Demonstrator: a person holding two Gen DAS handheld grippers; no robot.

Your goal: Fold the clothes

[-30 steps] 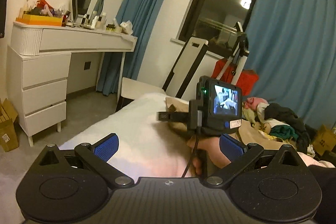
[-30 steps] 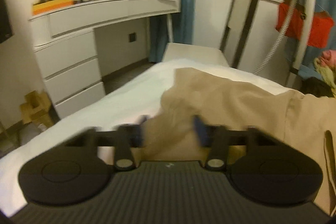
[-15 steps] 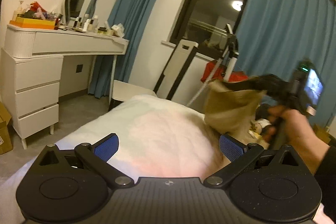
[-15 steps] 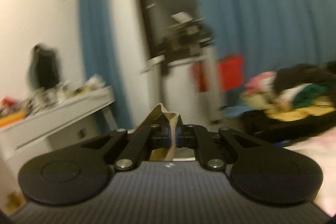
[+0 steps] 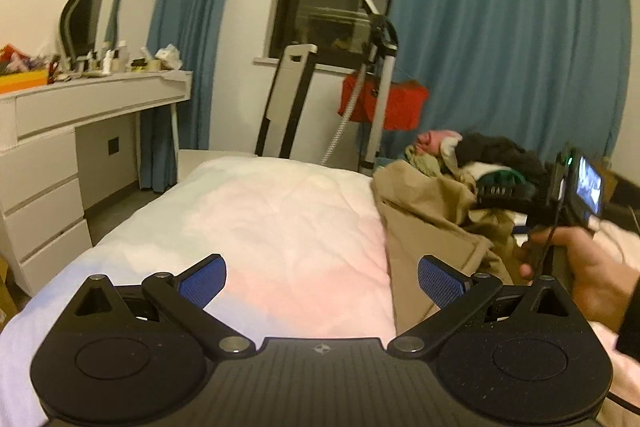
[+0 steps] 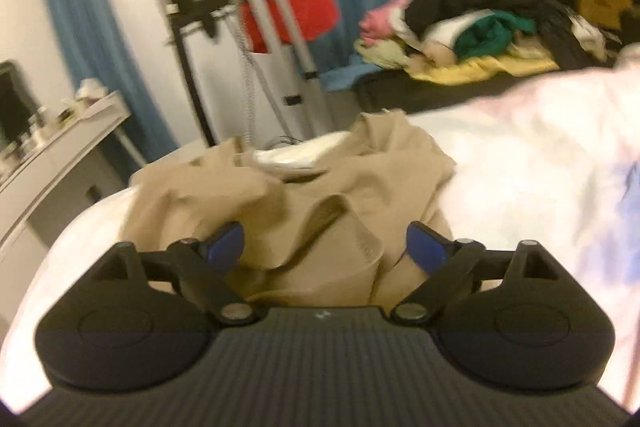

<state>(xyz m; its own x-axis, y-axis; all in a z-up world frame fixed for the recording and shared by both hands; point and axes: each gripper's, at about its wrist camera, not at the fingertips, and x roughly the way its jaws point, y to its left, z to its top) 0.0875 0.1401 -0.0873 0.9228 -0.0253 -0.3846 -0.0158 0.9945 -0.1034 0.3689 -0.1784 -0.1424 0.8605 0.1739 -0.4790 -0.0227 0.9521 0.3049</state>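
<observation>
- Tan garment (image 6: 320,187): lies crumpled on the white bed (image 5: 280,219), unfolded.
- My right gripper (image 6: 325,247): jaws spread, empty, just above it.
- My left gripper (image 5: 320,277): spread, empty, beside it.
- Step, as I judge: laying out. Next: pinch an edge, pull flat.

Left gripper (image 5: 322,279): matte black body, two round discs, silver pivot screws, blue ribbed pads (image 5: 438,281). Right gripper (image 6: 325,246): same build, ribbed black top. Bare-skinned right hand (image 5: 580,267) with dark sleeve cuff; black cable and small lit screen are seen.
</observation>
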